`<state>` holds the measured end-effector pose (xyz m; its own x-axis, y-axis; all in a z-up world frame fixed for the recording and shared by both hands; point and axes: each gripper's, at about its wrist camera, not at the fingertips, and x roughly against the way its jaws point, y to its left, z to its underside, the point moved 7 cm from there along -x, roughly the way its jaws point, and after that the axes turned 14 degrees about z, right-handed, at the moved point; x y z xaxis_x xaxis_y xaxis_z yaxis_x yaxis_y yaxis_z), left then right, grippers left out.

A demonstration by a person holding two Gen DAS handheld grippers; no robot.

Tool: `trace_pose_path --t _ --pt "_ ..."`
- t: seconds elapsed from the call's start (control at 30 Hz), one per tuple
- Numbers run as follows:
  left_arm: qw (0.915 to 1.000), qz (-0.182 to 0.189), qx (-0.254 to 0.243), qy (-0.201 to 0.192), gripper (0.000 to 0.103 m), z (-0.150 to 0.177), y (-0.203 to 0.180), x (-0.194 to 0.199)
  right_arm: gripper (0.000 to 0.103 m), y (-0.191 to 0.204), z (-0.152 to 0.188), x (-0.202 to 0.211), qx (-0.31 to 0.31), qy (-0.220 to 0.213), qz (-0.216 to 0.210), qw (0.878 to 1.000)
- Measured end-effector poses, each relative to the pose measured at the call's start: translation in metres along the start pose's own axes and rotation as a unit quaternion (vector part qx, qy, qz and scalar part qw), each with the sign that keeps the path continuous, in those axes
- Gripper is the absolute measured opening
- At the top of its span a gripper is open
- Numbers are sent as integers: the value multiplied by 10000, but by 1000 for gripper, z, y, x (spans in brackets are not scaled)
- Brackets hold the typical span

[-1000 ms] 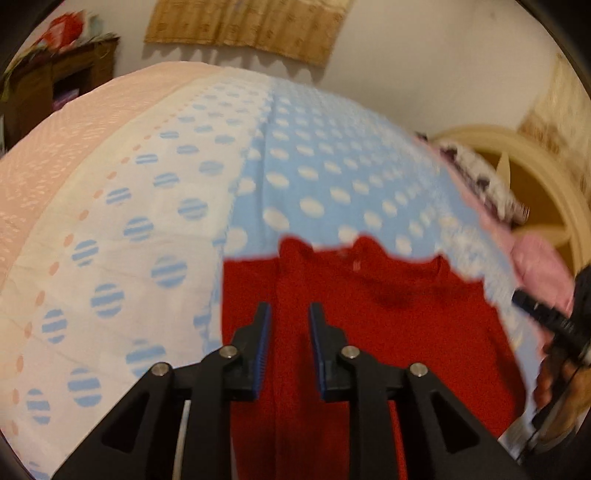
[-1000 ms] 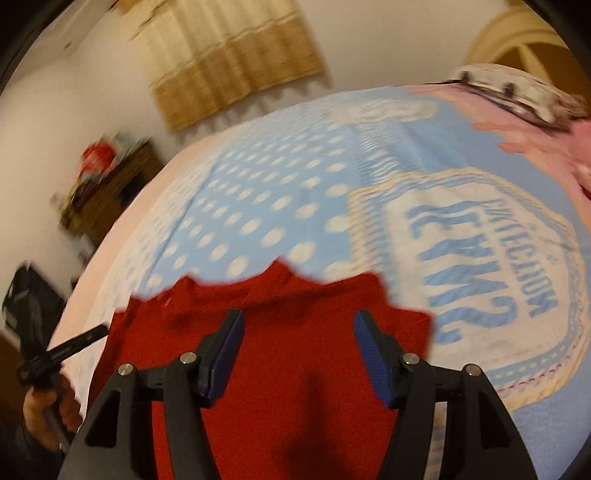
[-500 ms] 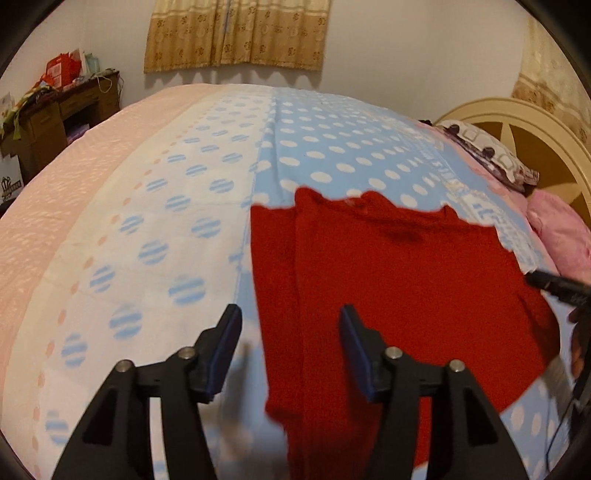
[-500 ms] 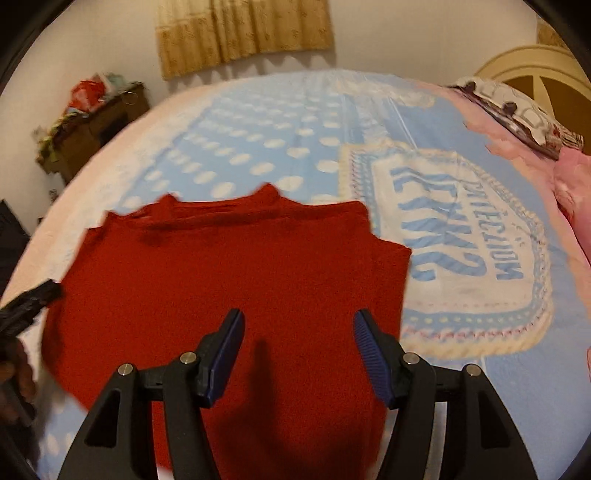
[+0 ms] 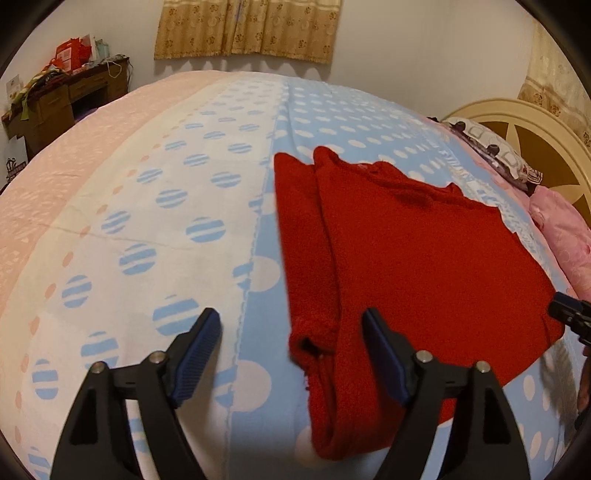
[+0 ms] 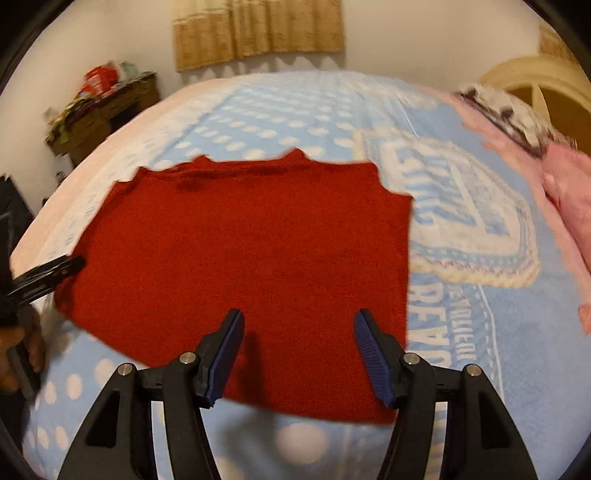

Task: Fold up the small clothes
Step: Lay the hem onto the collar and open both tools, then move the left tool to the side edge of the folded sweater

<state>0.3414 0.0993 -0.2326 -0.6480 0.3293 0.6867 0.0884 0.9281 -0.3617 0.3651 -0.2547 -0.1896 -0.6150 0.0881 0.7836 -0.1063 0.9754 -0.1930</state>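
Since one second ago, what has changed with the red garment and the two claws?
The left claw let go of the red garment; its jaws are opening, with the folded-in sleeve lying flat on the bedspread between them. The right claw stayed open, holding nothing.

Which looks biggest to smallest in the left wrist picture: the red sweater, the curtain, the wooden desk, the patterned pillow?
1. Red sweater, though it lies nearest the camera, which makes it look bigger.
2. Curtain.
3. Wooden desk.
4. Patterned pillow, though it looks close to the desk, so that order is unsure.
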Motion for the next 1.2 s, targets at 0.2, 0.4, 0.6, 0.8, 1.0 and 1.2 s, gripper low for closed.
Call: trace_pose_path --t 0.2,0.4,0.6,0.8,1.0,1.2 --pt "9999 70 86 20 91 5 3 0 67 15 25 -24 342 265 321 9985" --pt "10000 34 81 15 94 5 2 1 67 31 2 5 222 10 267 9994" --pt "9999 56 90 11 95 6 2 -1 67 107 -27 5 773 -208 18 9968" --pt "9999 108 122 -1 98 7 5 1 70 141 -16 -28 748 -66 -31 9972" --pt "9999 105 124 -18 99 8 4 2 72 134 -10 -24 611 -70 -152 9980" --pt "9988 129 334 -338 99 7 13 18 72 139 -14 -15 625 -70 115 9980"
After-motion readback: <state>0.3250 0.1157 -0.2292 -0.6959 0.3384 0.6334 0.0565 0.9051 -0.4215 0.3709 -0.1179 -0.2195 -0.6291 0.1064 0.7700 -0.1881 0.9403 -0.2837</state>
